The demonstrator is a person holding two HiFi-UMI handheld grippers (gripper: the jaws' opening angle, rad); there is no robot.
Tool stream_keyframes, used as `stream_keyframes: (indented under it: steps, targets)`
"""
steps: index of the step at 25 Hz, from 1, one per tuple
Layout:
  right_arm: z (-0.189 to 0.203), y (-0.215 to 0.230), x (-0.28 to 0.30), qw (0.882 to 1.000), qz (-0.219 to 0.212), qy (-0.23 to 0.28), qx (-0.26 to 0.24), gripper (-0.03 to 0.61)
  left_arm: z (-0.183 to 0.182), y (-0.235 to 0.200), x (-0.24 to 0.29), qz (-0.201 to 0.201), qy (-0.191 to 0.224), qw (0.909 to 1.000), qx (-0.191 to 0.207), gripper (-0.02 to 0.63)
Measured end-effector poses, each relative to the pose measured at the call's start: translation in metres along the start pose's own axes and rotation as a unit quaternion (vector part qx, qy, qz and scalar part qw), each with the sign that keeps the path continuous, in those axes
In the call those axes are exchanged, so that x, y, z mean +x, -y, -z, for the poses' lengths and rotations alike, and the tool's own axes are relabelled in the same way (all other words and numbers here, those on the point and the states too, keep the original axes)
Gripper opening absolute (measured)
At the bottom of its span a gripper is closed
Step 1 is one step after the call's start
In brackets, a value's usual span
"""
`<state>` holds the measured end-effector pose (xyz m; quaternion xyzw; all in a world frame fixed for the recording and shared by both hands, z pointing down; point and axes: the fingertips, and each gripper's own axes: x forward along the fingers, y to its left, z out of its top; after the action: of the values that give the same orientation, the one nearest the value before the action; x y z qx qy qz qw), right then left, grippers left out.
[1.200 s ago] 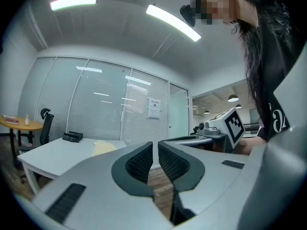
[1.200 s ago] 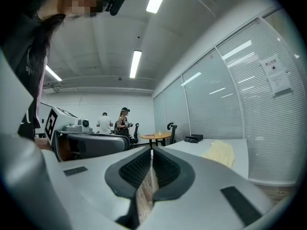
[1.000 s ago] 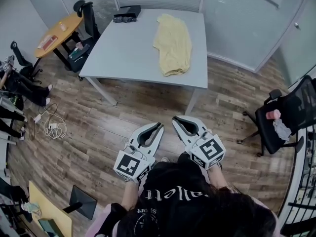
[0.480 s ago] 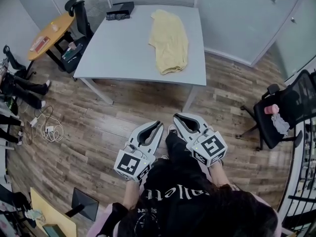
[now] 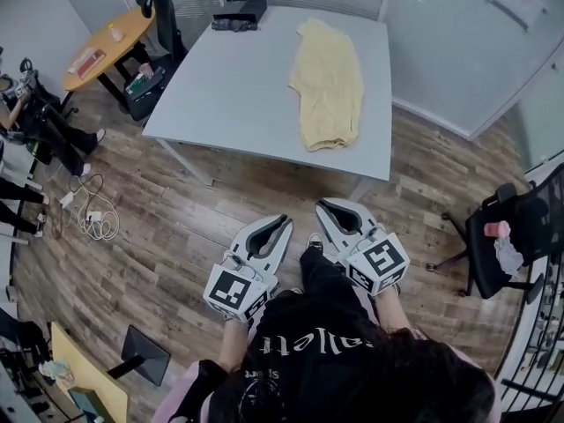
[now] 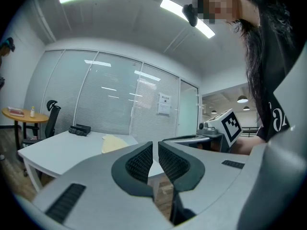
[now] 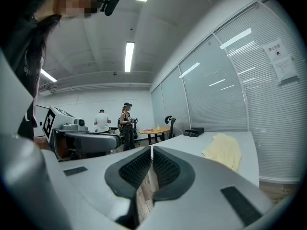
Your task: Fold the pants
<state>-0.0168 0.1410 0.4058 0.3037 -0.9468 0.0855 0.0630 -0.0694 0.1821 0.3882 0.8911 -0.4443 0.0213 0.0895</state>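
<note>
The left gripper (image 5: 284,225) and right gripper (image 5: 322,208), jaws pressed together and empty, sit side by side over the brown wood-plank floor (image 5: 176,236), off the pale grey rectangular desk's (image 5: 233,86) near edge. The pale yellow fabric pants (image 5: 329,82) lie along its right edge.
</note>
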Motion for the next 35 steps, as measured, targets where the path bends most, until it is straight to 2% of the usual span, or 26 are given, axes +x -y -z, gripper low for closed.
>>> stream_keyframes:
  steps: [9, 17, 28, 35]
  targets:
    - [-0.017, 0.099, 0.046, 1.0, 0.002, -0.004, 0.005, 0.029, -0.026, -0.048, 0.091, -0.004, -0.01, 0.9999, 0.012, 0.054]
    - [-0.011, 0.168, 0.07, 1.0, 0.006, -0.009, 0.025, 0.029, -0.029, -0.072, 0.151, -0.01, -0.033, 0.9992, 0.022, 0.054]
    - [0.003, 0.212, 0.077, 0.999, 0.017, -0.023, 0.039, 0.029, -0.023, -0.084, 0.196, -0.004, -0.053, 0.9983, 0.023, 0.054]
    - [0.021, 0.228, 0.081, 0.997, 0.035, -0.047, 0.052, 0.029, -0.013, -0.093, 0.205, -0.003, -0.077, 0.9968, 0.02, 0.054]
